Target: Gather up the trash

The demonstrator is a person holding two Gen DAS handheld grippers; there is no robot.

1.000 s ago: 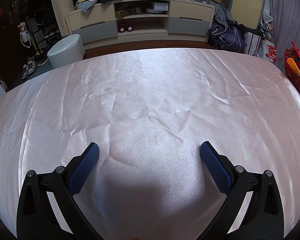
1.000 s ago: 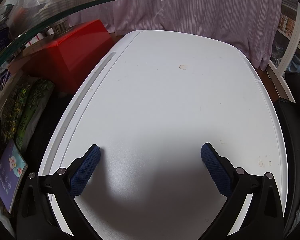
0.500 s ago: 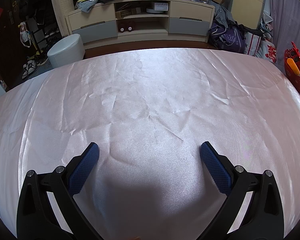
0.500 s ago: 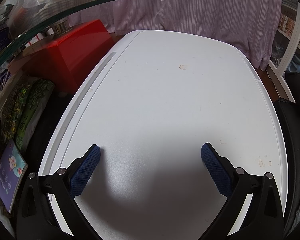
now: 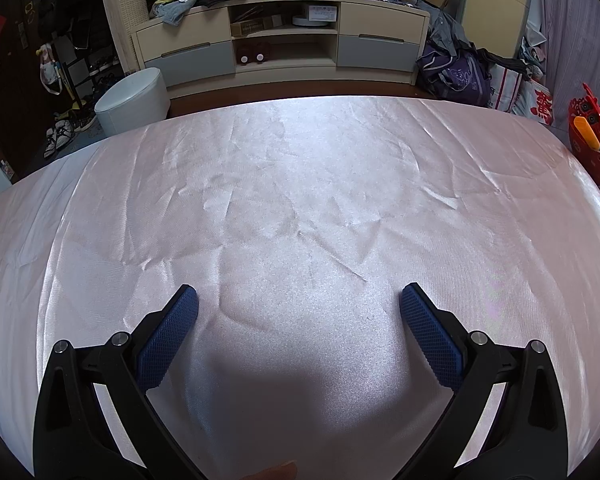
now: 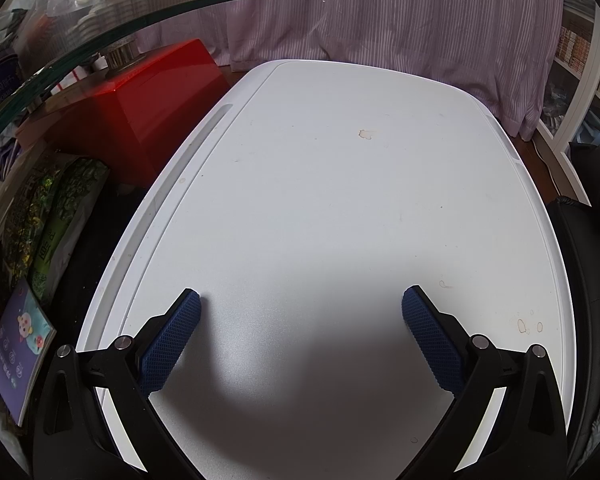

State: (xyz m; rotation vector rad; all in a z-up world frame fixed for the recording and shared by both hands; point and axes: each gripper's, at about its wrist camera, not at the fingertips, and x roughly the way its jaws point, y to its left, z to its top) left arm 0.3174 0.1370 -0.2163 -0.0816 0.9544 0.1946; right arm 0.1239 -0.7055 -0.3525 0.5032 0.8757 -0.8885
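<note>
Left gripper [image 5: 299,296], jaws spread, above a wrinkled pink satin cloth [image 5: 300,184]. Right gripper [image 6: 301,299], jaws spread, above a white tabletop [image 6: 340,200] beside a red box [image 6: 140,92].

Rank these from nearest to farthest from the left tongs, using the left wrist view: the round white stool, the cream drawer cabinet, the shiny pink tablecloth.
1. Shiny pink tablecloth, directly beneath the left tongs.
2. Round white stool, on the floor beyond the cloth's far left edge.
3. Cream drawer cabinet, against the back wall.

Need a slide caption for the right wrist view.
Open right claw hovering over a stained white table, with no trash between its fingers.
</note>
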